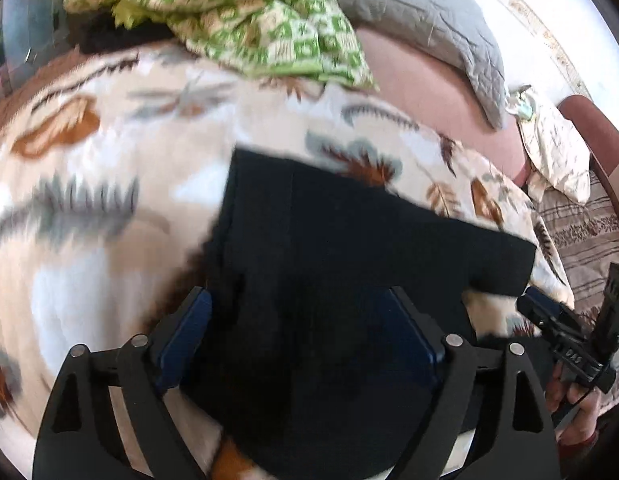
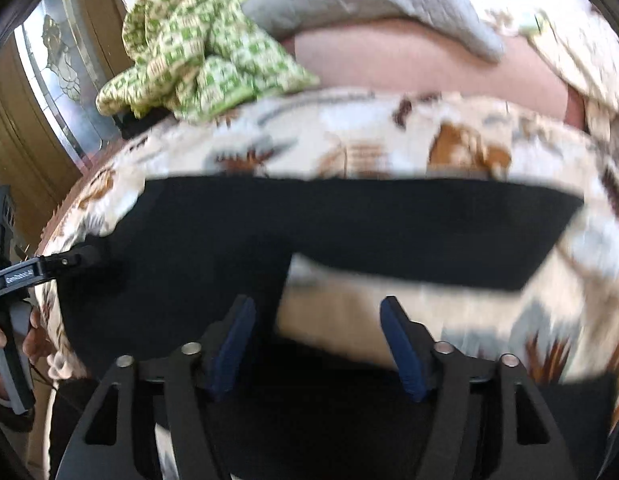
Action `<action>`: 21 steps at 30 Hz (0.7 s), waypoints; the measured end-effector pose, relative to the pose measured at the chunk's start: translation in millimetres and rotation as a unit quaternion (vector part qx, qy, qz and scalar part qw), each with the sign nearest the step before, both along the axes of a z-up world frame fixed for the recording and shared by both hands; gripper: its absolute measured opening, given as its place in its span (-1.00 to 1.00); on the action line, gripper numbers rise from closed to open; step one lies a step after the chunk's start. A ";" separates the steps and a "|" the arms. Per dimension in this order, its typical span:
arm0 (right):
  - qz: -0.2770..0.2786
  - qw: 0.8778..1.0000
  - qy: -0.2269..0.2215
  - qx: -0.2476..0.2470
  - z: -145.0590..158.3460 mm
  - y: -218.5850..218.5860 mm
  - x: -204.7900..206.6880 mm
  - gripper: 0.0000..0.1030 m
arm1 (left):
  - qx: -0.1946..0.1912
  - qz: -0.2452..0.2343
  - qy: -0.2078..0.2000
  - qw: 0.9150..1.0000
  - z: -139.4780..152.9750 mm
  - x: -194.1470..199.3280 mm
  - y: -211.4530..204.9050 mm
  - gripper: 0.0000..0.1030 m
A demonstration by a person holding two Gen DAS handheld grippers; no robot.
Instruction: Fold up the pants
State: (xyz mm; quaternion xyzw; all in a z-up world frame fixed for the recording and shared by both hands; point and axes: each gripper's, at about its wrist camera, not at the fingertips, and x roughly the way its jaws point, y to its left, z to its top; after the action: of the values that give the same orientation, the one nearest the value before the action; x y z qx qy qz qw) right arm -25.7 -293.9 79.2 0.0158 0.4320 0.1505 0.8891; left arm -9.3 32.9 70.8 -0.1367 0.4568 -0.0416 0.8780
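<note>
Black pants (image 1: 349, 240) lie flat on a leaf-patterned blanket (image 1: 109, 140), folded into a wide dark shape. My left gripper (image 1: 299, 292) hangs over their near part, open, its blue pads wide apart and pressing on nothing. In the right wrist view the pants (image 2: 349, 220) form an L, with a long band across and a block at the left. My right gripper (image 2: 317, 300) is open above bare blanket (image 2: 389, 140), just right of that block. One of its fingers (image 1: 549, 316) shows by the pants' right corner. The left gripper's fingertips (image 2: 73, 258) rest at the pants' left edge.
A crumpled green-and-white cloth (image 1: 249, 12) lies at the far side of the blanket. Behind it are a grey quilted pillow (image 1: 429, 20) and a pink sheet (image 1: 429, 92). A striped cover (image 1: 581, 232) sits at the right. A door with patterned glass (image 2: 57, 68) stands left.
</note>
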 end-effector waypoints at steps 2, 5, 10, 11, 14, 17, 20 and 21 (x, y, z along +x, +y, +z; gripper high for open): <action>0.007 1.000 -0.019 0.002 6.4 5.9 21.8 0.48 | 0.016 0.014 -0.003 1.000 -1.0 21.6 6.3 0.71; 0.029 0.999 -0.024 -0.013 5.2 16.4 55.6 0.49 | 0.007 0.023 0.006 1.000 -8.7 49.0 18.1 0.71; 0.065 0.996 -0.028 -0.056 -9.9 33.7 96.1 0.49 | 0.019 0.020 0.016 0.999 -19.9 85.6 27.8 0.71; 0.076 0.995 -0.024 -0.061 -13.8 38.1 103.1 0.49 | 0.024 0.010 0.021 0.999 -23.1 93.0 27.0 0.71; 0.125 0.989 -0.015 -0.078 -26.1 54.2 119.5 0.58 | 0.047 -0.011 0.036 0.998 -34.5 114.0 23.6 0.71; 0.166 0.979 -0.006 -0.118 -43.3 73.8 133.6 0.60 | 0.072 -0.024 0.054 0.996 -47.7 128.6 17.1 0.75; 0.183 0.974 0.009 -0.131 -57.8 85.2 145.3 0.60 | 0.096 -0.046 0.046 0.993 -55.6 134.8 6.9 0.84; 0.187 0.973 0.018 -0.131 -64.0 87.9 149.9 0.60 | 0.103 -0.058 0.038 0.992 -56.6 134.9 1.7 0.84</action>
State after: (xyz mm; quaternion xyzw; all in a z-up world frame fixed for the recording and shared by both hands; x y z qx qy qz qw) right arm 124.3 -206.1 15.2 -0.1796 0.4589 0.2557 0.8317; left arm 125.5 34.6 14.3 -0.0201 0.4990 -0.0403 0.8654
